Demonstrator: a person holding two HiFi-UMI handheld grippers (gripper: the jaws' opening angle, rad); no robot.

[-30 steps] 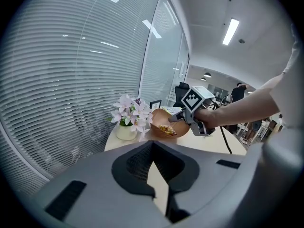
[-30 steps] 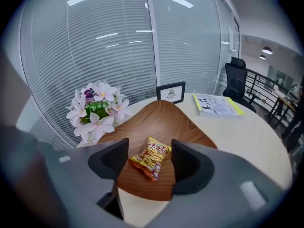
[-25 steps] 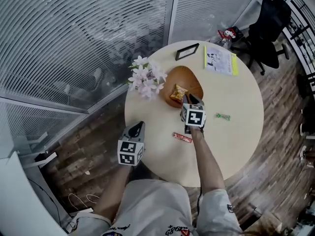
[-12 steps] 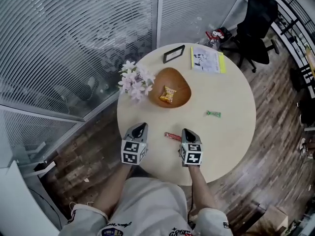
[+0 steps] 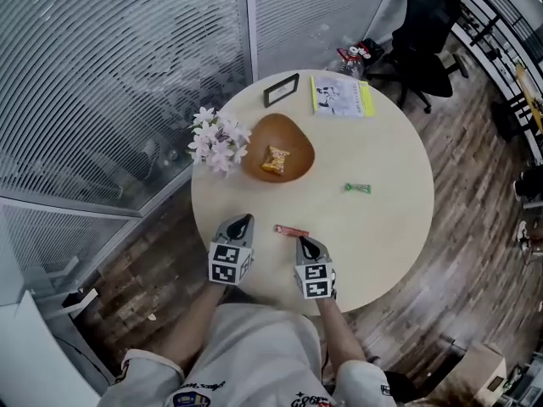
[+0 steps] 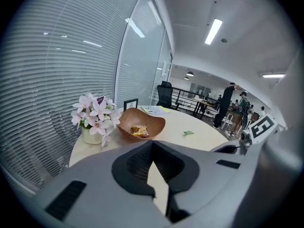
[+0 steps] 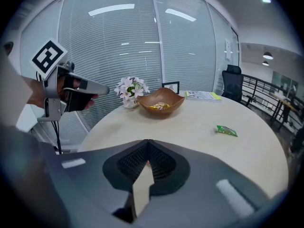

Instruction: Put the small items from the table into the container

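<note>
A wooden bowl (image 5: 297, 142) at the far side of the round table (image 5: 382, 244) holds a yellow snack packet (image 5: 274, 160). A red candy bar (image 5: 292, 231) lies near the front edge, and a green candy (image 5: 357, 188) lies right of centre. My right gripper (image 5: 303, 241) is shut and empty, its tip just in front of the red bar. My left gripper (image 5: 244, 219) is shut and empty over the table's near-left edge. The left gripper view shows the bowl (image 6: 152, 122), the packet (image 6: 138, 131) and the green candy (image 6: 188, 133). In the right gripper view, the bowl (image 7: 161, 109) and the green candy (image 7: 226, 130) lie ahead.
A pot of pink flowers (image 5: 215, 140) stands left of the bowl. A black photo frame (image 5: 281, 90) and a yellow-edged booklet (image 5: 341, 97) lie at the table's far side. A black office chair (image 5: 424, 32) stands beyond the table, and a glass wall with blinds runs along the left.
My right gripper has drawn back from over the bowl to the table's near edge, next to the red bar. The left gripper has edged forward over the table rim.
</note>
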